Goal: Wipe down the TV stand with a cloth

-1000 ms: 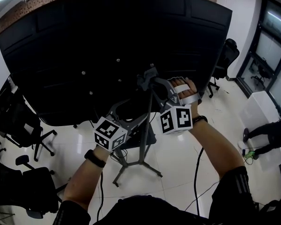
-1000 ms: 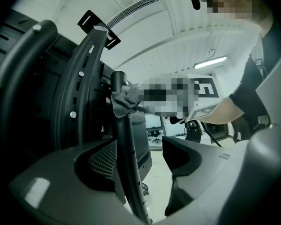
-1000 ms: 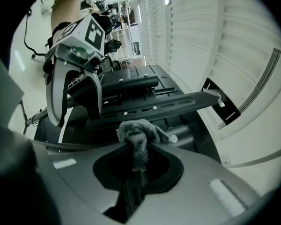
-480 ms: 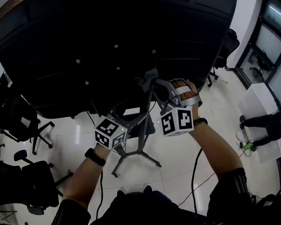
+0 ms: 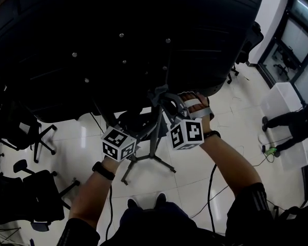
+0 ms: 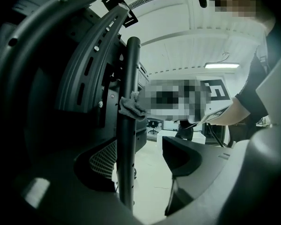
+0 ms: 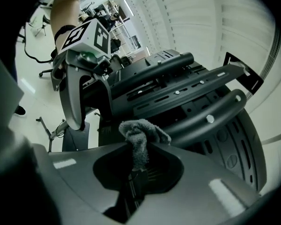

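right claw (image 7: 139,170): clamped shut on the grey cloth (image 7: 139,135), with a wad of it bunched just ahead of the tips. The cloth sits against the TV stand pole (image 6: 126,163), high up. The mount bracket (image 7: 187,93) is directly beyond the tips, its arms running up and to the right across the back of the TV (image 5: 118,45).

left claw (image 6: 140,161): jaws apart, not clamped. The pole stands between them, tight beside the left jaw's gridded pad, with a clear gap to the right jaw. Can't tell if the pad actually touches the pole. The cloth is further up the same pole, above this claw.

In the head view the left claw sits lower than the right claw and to its left, both at the pole. The tripod legs (image 5: 149,163) spread below both claws on the white tiled floor (image 5: 195,173). Office chairs (image 5: 20,132) stand well off to the left of the left claw.
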The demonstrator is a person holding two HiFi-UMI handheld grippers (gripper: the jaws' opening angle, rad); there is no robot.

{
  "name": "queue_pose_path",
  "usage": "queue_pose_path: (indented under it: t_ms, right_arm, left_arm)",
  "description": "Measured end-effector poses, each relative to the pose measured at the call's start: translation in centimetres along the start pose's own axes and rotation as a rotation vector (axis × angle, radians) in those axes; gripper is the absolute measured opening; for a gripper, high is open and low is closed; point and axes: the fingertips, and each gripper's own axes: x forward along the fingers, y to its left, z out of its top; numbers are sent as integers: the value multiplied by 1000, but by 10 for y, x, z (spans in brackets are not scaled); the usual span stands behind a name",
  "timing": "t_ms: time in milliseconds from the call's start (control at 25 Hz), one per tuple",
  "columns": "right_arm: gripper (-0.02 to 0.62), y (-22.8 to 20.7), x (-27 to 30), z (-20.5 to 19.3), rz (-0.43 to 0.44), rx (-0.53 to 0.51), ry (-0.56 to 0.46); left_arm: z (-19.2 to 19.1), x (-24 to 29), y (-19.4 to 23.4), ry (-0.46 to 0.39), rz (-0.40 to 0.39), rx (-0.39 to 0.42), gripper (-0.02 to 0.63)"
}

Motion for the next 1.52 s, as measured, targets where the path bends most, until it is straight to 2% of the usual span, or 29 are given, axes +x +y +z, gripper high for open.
queue_pose_path:
  t_ms: [600, 920, 1120, 1520]
  right_arm:
    - [34, 110, 28, -36, 169, 77, 43]
    - [34, 168, 44, -57, 253, 130, 73]
    - [34, 214, 55, -72, 314, 179, 101]
    - [34, 314, 81, -105, 432, 237, 157]
  left_arm:
    - [-104, 9, 13, 116, 6, -112, 330]
    - [-155, 14, 17, 173, 6, -145, 333]
    - [-193, 12, 22, 204, 23, -186, 334]
    - [-278, 15, 21, 302, -5, -233, 337]
